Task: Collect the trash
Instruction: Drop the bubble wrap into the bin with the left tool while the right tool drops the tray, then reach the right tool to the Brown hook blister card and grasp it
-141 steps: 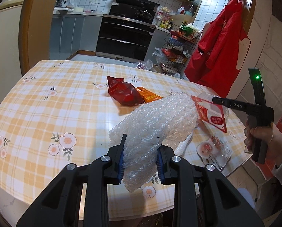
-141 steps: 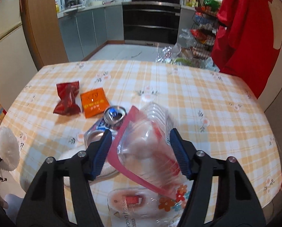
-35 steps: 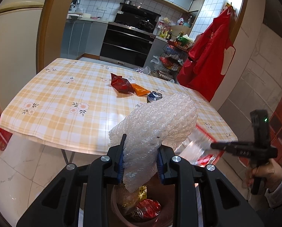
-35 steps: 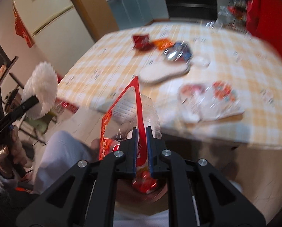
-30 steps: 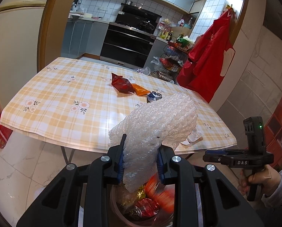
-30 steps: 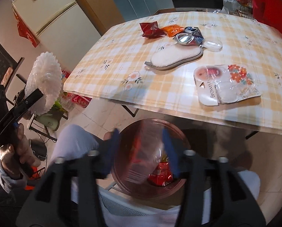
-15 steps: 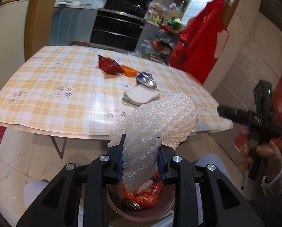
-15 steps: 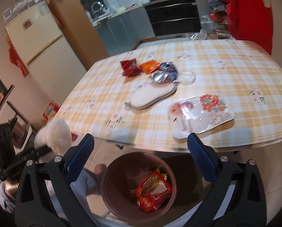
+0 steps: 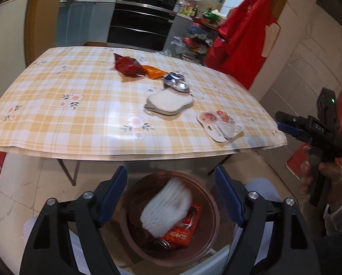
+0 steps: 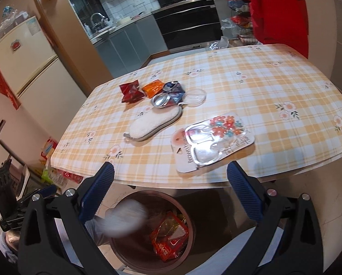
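Observation:
My left gripper [image 9: 169, 174] hangs over a brown bin [image 9: 208, 236], and its jaws are opening with nothing between the pads. The white bubble wrap [image 9: 166, 210] is blurred as it drops free into the bin, onto a red packet [image 9: 182, 231]. My right gripper [image 10: 170, 169] stands open and empty above the same bin [image 10: 157, 193], facing the table. On the table lie a red wrapper [image 9: 127, 67], an orange packet [image 9: 153, 71], a crushed can [image 9: 176, 83], a white pad [image 9: 168, 103] and a blister pack [image 9: 219, 126].
The checked tablecloth's front edge [image 9: 125, 151] overhangs just behind the bin. A person's knees flank the bin. A clear lid [image 10: 195, 96] lies by the can. A red garment [image 9: 242, 36] hangs at the right, and the kitchen counter and oven stand behind.
My left jaws have spread and let go of the bubble wrap, which now falls into the bin. The right gripper, open since dropping its plastic bag, has lifted toward the table.

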`<state>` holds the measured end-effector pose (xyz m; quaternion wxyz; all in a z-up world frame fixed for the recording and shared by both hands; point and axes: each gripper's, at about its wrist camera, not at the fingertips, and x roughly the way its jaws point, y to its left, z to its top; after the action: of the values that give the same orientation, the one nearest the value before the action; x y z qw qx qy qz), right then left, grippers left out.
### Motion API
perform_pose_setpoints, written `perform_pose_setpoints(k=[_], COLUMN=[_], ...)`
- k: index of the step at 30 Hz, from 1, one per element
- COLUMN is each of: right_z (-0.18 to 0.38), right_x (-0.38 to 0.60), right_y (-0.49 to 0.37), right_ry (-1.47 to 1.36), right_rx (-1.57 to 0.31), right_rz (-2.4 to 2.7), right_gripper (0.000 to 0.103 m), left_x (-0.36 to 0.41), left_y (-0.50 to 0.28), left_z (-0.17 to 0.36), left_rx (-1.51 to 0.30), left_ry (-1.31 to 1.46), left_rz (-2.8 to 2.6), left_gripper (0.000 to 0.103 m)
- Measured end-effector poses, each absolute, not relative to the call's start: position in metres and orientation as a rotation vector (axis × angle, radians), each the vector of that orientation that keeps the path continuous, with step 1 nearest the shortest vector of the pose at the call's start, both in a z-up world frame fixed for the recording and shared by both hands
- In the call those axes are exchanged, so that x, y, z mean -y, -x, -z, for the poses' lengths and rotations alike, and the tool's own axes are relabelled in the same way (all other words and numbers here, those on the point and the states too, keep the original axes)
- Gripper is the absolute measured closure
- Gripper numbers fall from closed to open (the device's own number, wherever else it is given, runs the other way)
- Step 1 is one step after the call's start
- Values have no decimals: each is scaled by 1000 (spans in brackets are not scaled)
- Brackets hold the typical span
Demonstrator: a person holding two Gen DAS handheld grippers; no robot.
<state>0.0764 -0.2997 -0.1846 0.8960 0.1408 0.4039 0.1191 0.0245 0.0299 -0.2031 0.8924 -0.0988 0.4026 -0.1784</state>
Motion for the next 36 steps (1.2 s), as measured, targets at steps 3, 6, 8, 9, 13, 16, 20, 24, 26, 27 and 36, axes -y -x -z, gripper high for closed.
perform_pose_setpoints(k=[3, 6, 8, 9, 13, 16, 20, 24, 26, 27, 36], right_z=[185, 185, 186, 187, 192, 201, 214, 228, 235, 239, 273], right_x=[300, 297, 295, 294, 294, 295, 297, 302, 305, 306, 310], right_y=[-76, -76, -77, -78, -79, -81, -86, -93, -96, -97, -121], right_ry=[-288, -272, -257, -253, -253, -257, -273, -291, -301, -307, -358], right_rx=[-835, -837, -841, -843, -857, -876, -906, -930, -943, -947, -988], right_rz=[-234, -226, -219, -217, -212, -206, -194, -176, -154, -142, -101], right_gripper=[6, 6, 6, 6, 6, 6, 6, 6, 6, 6, 6], left_x=[-40, -48, -52, -54, -58, -60, -55, -41, -32, -27, 9], left_y=[-25, -25, -25, -26, -30, -34, -41, -57, -67, -71, -123], left_z=[204, 204, 204, 204, 206, 208, 210, 211, 211, 211, 213], left_rx=[-827, -816, -811, -812, -826, -822, -828, -829, -821, -818, -818], left_ry=[227, 232, 231, 227, 211, 201, 177, 115, 70, 50, -16], left_rz=[333, 293, 266, 247, 204, 192, 195, 212, 226, 233, 293], left_gripper=[18, 13, 11, 10, 9, 9, 9, 9, 9, 9, 9])
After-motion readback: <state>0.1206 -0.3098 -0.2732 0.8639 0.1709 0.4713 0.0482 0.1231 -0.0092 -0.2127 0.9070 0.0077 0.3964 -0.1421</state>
